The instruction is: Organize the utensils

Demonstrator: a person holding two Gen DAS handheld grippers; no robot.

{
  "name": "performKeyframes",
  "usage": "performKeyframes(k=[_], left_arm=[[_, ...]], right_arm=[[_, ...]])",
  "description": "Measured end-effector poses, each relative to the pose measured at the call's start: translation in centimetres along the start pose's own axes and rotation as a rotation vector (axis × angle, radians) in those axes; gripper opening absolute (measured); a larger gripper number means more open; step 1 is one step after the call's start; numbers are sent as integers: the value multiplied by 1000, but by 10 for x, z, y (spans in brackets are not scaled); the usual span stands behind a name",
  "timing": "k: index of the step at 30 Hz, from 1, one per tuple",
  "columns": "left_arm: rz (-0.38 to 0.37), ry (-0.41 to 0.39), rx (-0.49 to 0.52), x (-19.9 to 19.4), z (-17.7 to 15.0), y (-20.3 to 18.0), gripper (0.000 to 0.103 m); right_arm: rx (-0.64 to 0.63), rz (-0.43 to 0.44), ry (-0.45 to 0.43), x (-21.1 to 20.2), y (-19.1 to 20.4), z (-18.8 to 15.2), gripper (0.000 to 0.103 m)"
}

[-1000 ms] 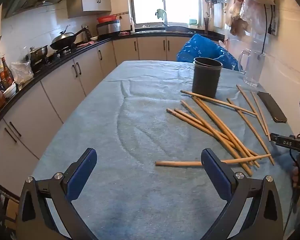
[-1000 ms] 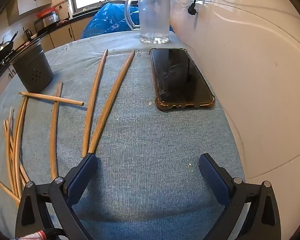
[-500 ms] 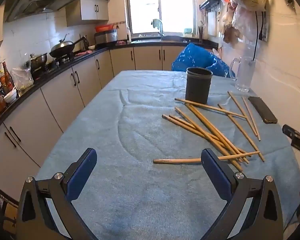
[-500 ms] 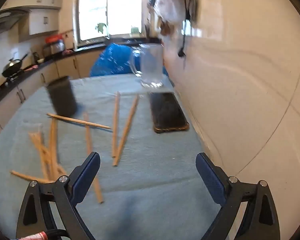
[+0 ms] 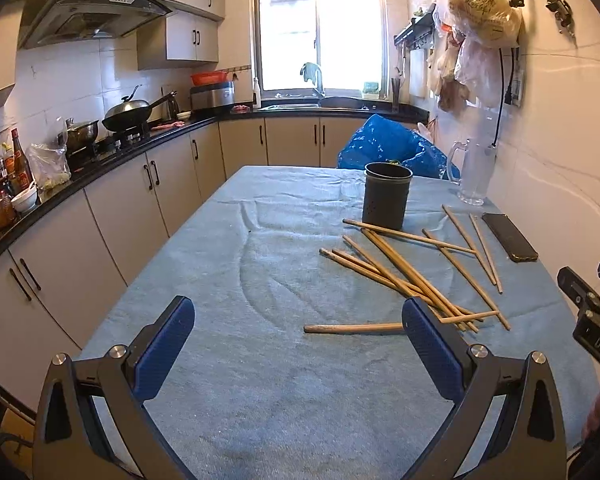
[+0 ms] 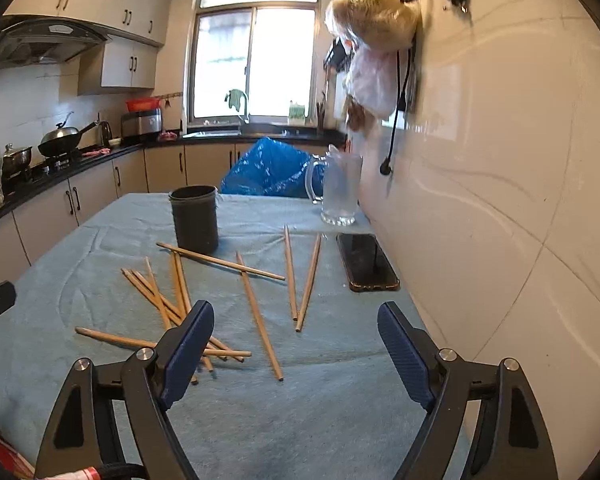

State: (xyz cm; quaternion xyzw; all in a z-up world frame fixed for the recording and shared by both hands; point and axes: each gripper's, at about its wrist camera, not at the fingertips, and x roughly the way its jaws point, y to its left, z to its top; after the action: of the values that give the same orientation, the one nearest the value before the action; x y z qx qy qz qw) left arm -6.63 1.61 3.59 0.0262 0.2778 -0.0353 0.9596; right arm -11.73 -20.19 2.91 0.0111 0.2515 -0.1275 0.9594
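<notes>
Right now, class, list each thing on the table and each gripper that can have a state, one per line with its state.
Left gripper: open, holding nothing.
Right gripper: open, holding nothing.
Chopsticks: lying scattered on the cloth, none in the holder.
Dark holder: upright.
Glass mug: upright.
Phone: lying flat, screen dark.

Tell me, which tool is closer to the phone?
Right. The right tool is open just short of the phone by the wall; the left tool, also open, sits farther off, across the chopsticks.
</notes>
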Motion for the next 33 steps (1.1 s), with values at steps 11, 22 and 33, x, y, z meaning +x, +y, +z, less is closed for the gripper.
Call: performKeyframes(k=[11, 22, 33], left_arm=[[-22, -3, -29, -6, -2, 5, 103], [-20, 3, -32, -8, -6, 7, 103], [-14, 25, -37, -4, -6, 9, 103]], right_arm=[[100, 72, 29, -6, -1, -8, 71], [94, 41, -40, -21, 0, -9, 71], [98, 46, -21, -17, 0, -12, 75]])
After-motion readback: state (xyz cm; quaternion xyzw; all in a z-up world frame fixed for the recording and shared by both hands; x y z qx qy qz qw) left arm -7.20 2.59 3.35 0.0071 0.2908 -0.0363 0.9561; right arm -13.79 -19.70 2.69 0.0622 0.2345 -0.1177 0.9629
